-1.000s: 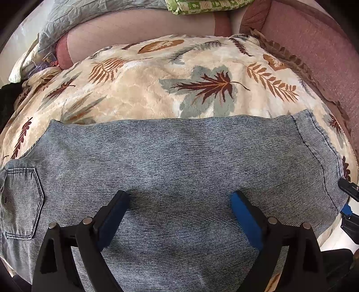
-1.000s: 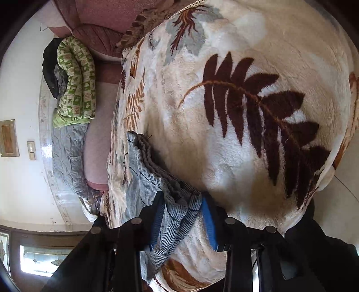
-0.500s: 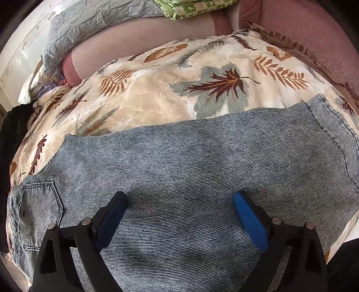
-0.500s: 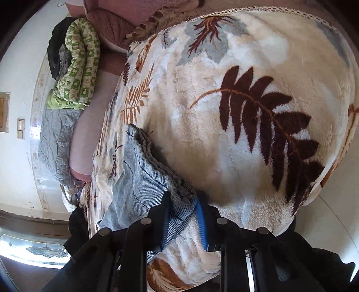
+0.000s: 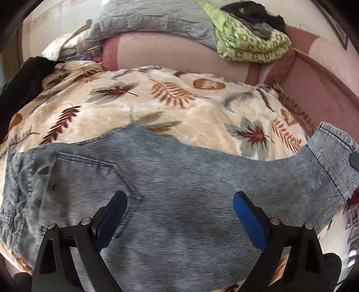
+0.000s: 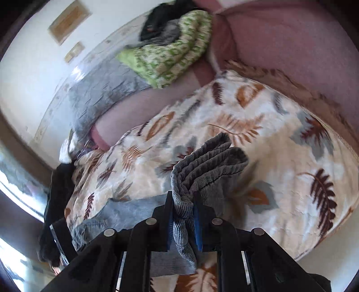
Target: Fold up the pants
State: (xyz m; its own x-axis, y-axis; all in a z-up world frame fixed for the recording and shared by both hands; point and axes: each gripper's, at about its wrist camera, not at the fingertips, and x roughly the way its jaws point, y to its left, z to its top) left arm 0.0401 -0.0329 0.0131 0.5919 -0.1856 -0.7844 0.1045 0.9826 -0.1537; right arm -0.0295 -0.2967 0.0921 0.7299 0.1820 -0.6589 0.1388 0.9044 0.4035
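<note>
Pants [image 5: 179, 191] are light blue striped denim, spread lengthwise across the near side of the leaf-print fleece blanket [image 5: 179, 107] on the bed, waist and back pocket [image 5: 74, 177] at left, leg hems [image 6: 208, 157] at right. We have the right gripper [image 6: 182, 215] clamped on the stacked hem ends, lifted clear of the blanket, so that end of the legs hangs in the air. Left gripper [image 5: 179, 215] hovers over mid-leg with fingers wide apart, gripping nothing; contact with the cloth we can't tell. Our read: we're in the lengthwise fold, hems going over toward the waist. Next move calls for carrying the hems left across the thigh area, keeping both layers pinched and aligned, and landing them near the waistband; left gripper could pin the fold line. Green patterned quilt [image 5: 251, 45] and grey pillow [image 5: 152, 20] sit far back, out of the path.
</note>
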